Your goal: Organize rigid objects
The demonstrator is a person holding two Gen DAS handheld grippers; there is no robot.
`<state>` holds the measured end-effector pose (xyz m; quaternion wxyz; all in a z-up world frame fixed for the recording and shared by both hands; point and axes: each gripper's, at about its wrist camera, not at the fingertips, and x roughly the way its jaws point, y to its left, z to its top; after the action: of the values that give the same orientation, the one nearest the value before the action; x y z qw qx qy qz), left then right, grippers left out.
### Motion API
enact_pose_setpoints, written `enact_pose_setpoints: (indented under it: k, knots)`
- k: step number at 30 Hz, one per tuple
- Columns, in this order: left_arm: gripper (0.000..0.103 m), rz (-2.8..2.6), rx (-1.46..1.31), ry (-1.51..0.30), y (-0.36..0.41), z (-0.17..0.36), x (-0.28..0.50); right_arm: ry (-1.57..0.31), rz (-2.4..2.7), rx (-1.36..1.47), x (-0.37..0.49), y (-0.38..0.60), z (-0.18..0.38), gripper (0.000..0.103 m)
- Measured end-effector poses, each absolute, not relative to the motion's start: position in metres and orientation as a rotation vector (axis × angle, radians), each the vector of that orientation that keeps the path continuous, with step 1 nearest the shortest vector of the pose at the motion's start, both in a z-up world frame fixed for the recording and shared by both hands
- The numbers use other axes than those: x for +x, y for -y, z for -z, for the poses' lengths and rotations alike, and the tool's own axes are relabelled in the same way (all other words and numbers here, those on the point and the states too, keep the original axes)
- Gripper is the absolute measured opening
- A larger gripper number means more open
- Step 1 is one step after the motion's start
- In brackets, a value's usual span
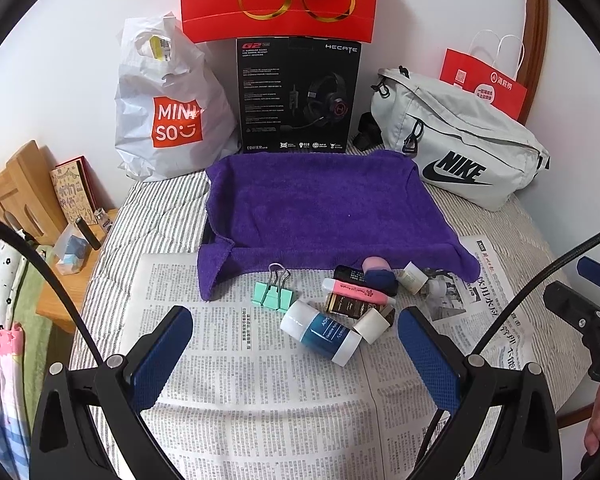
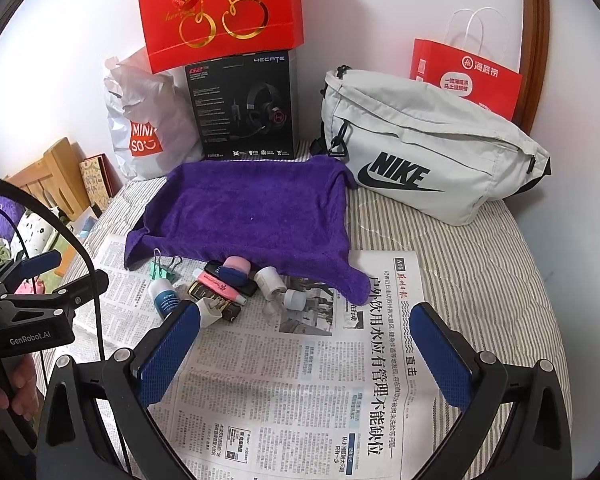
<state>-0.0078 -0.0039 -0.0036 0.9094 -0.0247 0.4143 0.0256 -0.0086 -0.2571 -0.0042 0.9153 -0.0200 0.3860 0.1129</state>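
Two grippers hang over a newspaper (image 1: 260,392) spread on a striped bed. The left gripper (image 1: 296,354) has its jaws wide apart and holds nothing. The right gripper (image 2: 304,350) is the same, wide apart and bare.

The little hard things lie in a heap on the paper, at the near edge of a purple towel (image 1: 324,208). A green clip (image 1: 271,295) sits a bit apart on the left. A blue and white tube (image 1: 322,332) lies nearest the left gripper. A pink pen (image 1: 358,291) rests on a dark box, I think, though the pile is too crowded to be sure. Small white bottles (image 2: 271,280) lie at the right end.

Nothing is sorted yet. The things touch, so grabbing one may knock the others away. The round tube may roll. Thin paper may also get pinched and drag everything along.
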Motion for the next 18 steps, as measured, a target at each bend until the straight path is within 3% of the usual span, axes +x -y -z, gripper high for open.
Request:
enact_pose_setpoints:
  k: [18]
  knots:
    - [0.103, -0.047, -0.035, -0.858, 0.0082, -0.001, -0.0085, -0.791, -0.229, -0.038, -0.01, 0.2597, 0.0034, 0.103]
